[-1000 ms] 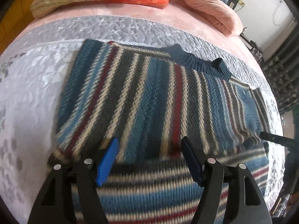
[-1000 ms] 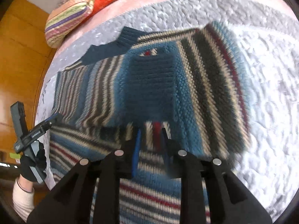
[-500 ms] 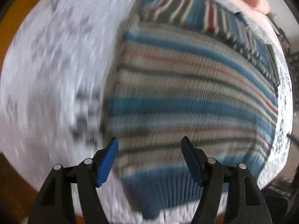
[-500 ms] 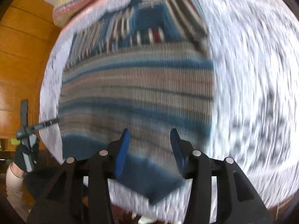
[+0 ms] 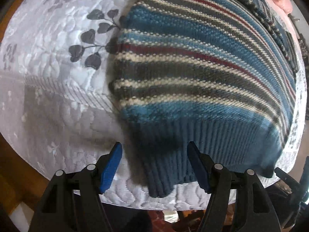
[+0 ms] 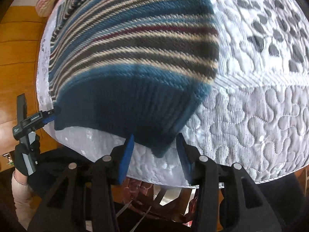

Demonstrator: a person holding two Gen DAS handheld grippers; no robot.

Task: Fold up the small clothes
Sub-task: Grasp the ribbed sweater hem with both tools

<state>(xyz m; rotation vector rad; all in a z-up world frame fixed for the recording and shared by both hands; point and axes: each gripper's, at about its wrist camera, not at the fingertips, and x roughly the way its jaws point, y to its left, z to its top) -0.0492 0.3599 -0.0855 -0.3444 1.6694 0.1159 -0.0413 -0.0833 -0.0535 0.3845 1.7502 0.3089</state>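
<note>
Both grippers had dropped back from mid-sweater to its ribbed hem at the near edge of the bed.

Nearest the hem (image 5: 173, 150), the left gripper (image 5: 154, 166) and right gripper (image 6: 154, 154) each hovered with jaws apart, gripping nothing, one at either corner. Beyond the hem, the striped sweater (image 5: 202, 61) lay on the grey quilt (image 5: 48, 96), a striped layer already folded across its far part; the bottom-up fold seemed left. Farthest from the hem lay a striped pillow (image 6: 48, 2).
</note>
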